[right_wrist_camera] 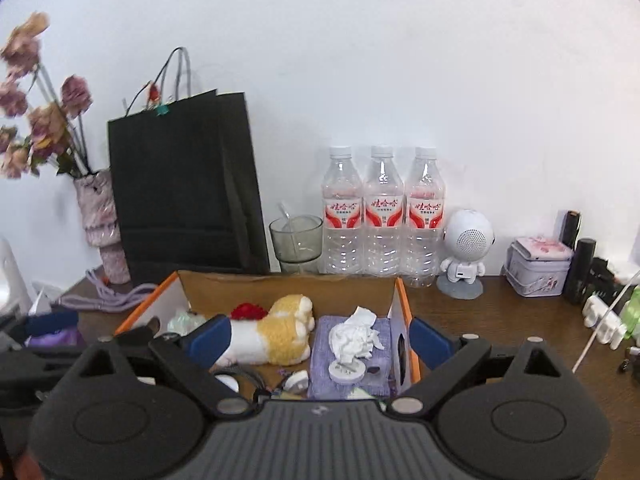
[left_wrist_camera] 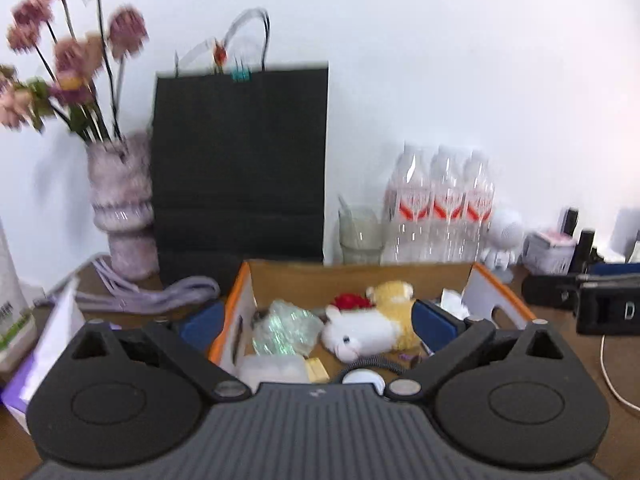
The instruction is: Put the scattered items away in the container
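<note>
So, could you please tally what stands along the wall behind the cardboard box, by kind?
Water bottles: 3
Black paper bag: 1
Vase of flowers: 1
Glass cup: 1
White robot figure: 1
Total: 7

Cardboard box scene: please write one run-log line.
left gripper open, empty | right gripper open, empty | plush toy in cardboard box

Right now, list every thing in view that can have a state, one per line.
left gripper: open, nothing between its pads.
right gripper: open, holding nothing.
cardboard box: open-topped, holding items.
plush toy: lying on its side in the box.
crumpled tissue: resting on the purple cloth inside the box.
black paper bag: upright, clipped at top.
water bottles: three, upright, capped.
glass: upright, spoon inside.
</note>
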Available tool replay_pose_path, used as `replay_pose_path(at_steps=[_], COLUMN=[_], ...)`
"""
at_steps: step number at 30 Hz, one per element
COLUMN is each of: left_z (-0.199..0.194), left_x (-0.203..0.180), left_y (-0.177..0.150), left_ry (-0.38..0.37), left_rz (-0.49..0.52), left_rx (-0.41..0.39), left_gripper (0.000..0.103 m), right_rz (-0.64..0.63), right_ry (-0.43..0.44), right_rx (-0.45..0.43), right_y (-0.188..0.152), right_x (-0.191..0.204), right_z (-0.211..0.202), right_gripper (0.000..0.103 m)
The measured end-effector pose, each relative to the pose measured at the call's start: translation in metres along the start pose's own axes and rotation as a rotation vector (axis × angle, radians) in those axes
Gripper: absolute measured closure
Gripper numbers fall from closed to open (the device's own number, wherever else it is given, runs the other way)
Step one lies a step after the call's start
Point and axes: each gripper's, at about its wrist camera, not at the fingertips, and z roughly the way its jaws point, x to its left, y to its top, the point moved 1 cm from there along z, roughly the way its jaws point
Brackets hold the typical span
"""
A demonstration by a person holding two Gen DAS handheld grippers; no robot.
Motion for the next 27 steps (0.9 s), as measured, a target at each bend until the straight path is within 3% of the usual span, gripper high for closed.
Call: replay_pose_path(at_steps=[4, 8, 12, 16, 18, 22, 24, 27], left_z=[-0.059, -0.133, -0.206, -0.253, -0.263, -0.252, -0.225, -0.167], left_x=[0.006, 0.002, 0.007, 0.016, 0.02, 0.015, 0.009, -0.001], left_y=[-0.01, -0.047, -0.103, -0.165, -0.18, -0.171, -0.163, -0.158], left_ry=[0.036, 0.087, 0.036, 0.02, 0.001, -0.007, -0.038, -0.046], left_rz=[-0.025, 0.049, 0.018, -0.067, -0.092, -0.062, -0.04, -0.052], left_rx=[-0.051, -0.086, -0.093, 0.019, 0.071, 0.052, 0.063, 0.197], left_gripper=[0.0, 0.0, 0.0, 0.0, 0.0, 0.0, 0.0, 0.0], right_rz=[0.002, -0.016, -0.073, -0.097, -0.09, -0.155, -0.125, 0.012], right_ry=[0.003, 0.036, 0.062, 0.078, 0.08, 0.075, 0.058, 0.054], right_rx=[-0.069, -0.133, -0.11, -0.087, -0.091, -0.095, -0.058, 0.062], right_y=[-0.011, -0.054, -0.112, -0.169, -0.19, -0.201, -0.194, -0.185], right_x=[0.007, 0.019, 0.022, 0.019, 0.019, 0.025, 0.027, 0.02], right_z=[-0.045, -0.116, -0.182, -0.244, -0.266, -0.271, -0.247, -0.192], right_gripper=[0.007, 0.004, 0.0, 0.0, 0.0, 0.0, 0.0, 0.0])
